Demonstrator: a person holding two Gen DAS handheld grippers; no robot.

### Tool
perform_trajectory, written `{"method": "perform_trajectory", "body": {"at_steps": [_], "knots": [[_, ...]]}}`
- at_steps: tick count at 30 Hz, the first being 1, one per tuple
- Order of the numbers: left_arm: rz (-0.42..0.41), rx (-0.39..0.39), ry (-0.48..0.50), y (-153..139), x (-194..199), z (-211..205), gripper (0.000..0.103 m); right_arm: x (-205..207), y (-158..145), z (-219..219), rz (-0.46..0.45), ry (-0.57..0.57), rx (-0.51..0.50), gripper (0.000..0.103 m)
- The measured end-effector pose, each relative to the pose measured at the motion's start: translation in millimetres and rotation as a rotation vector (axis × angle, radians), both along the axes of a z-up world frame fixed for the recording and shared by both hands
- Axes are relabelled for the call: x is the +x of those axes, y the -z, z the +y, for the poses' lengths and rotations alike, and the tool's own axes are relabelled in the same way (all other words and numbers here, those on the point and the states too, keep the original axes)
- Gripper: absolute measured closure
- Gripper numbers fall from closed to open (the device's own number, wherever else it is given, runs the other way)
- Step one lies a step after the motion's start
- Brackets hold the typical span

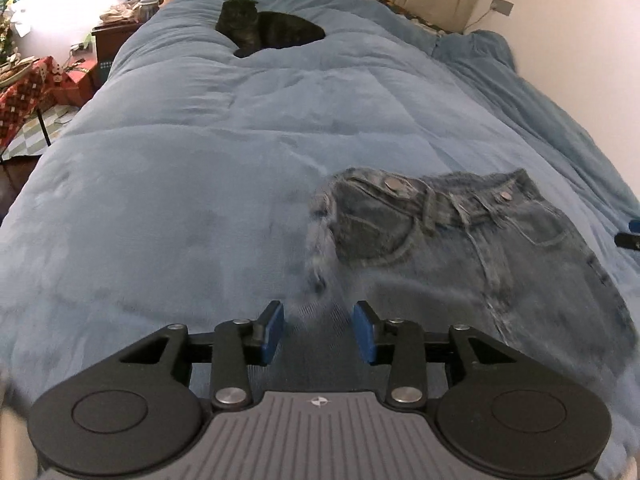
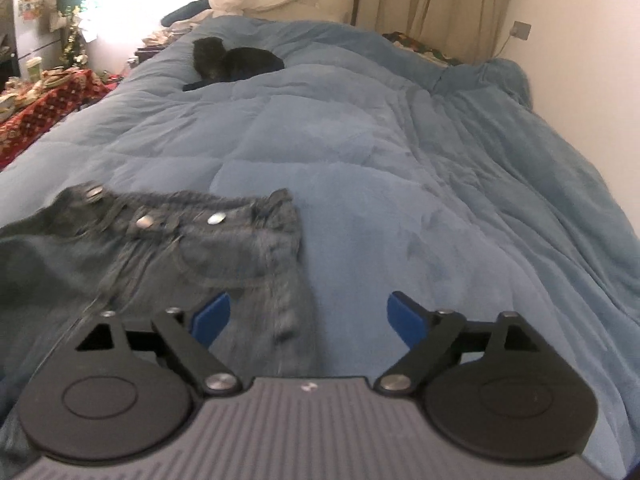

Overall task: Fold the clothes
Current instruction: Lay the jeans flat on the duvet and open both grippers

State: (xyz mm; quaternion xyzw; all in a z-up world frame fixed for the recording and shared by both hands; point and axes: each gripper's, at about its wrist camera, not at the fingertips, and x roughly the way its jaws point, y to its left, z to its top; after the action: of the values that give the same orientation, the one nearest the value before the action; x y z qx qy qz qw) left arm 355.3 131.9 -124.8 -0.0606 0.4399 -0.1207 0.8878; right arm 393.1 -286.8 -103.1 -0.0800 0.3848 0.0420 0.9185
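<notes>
Jeans (image 1: pixel 460 248) lie flat on the bed (image 1: pixel 180 200) in the left wrist view, waistband away, the left gripper (image 1: pixel 318 330) with fingers apart over their left edge, nothing clamped. Right wrist view: the right gripper (image 2: pixel 308 320) spreads wide above the jeans' right side seam. Risk, I judge: fingers pinching duvet with denim; the cat (image 2: pixel 236 62) wandering over.

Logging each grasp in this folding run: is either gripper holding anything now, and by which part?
Nothing is held. The left gripper and right gripper both have open jaws above the jeans, pads not pressing the denim.
</notes>
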Motion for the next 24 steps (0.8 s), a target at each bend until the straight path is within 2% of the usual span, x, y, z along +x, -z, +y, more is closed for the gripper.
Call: {"method": "perform_trajectory", "body": {"at_steps": [3, 5, 9, 15, 18, 21, 24], "knots": [[-0.001, 0.013, 0.018, -8.6, -31.8, -4.9, 0.065, -47.1, -12.6, -0.5, 0.005, -0.028, 0.009, 0.001], [0.002, 0.025, 0.035, -12.0, -51.9, -10.9, 0.065, -77.8, -18.3, 1.6, -0.005, -0.049, 0.013, 0.001], [0.001, -0.018, 0.050, -14.5, -91.2, -23.0, 0.063, -126.3, -18.6, 2.8, 0.000, -0.053, 0.044, 0.001], [0.025, -0.105, 0.031, 7.3, -122.5, -40.3, 0.062, -163.9, 11.2, -4.1, -0.015, -0.050, 0.099, 0.001], [0.031, -0.130, 0.043, 20.1, -134.4, -51.8, 0.063, -169.3, 32.3, -7.2, 0.018, -0.045, 0.084, 0.001], [-0.033, -0.127, 0.036, 25.7, -155.0, -64.0, 0.063, -179.7, 49.0, -10.5, 0.014, -0.026, 0.080, 0.001], [-0.097, -0.120, 0.080, 29.2, -174.8, -78.9, 0.064, -194.6, 58.1, -7.2, -0.005, -0.049, 0.128, 0.001]]}}
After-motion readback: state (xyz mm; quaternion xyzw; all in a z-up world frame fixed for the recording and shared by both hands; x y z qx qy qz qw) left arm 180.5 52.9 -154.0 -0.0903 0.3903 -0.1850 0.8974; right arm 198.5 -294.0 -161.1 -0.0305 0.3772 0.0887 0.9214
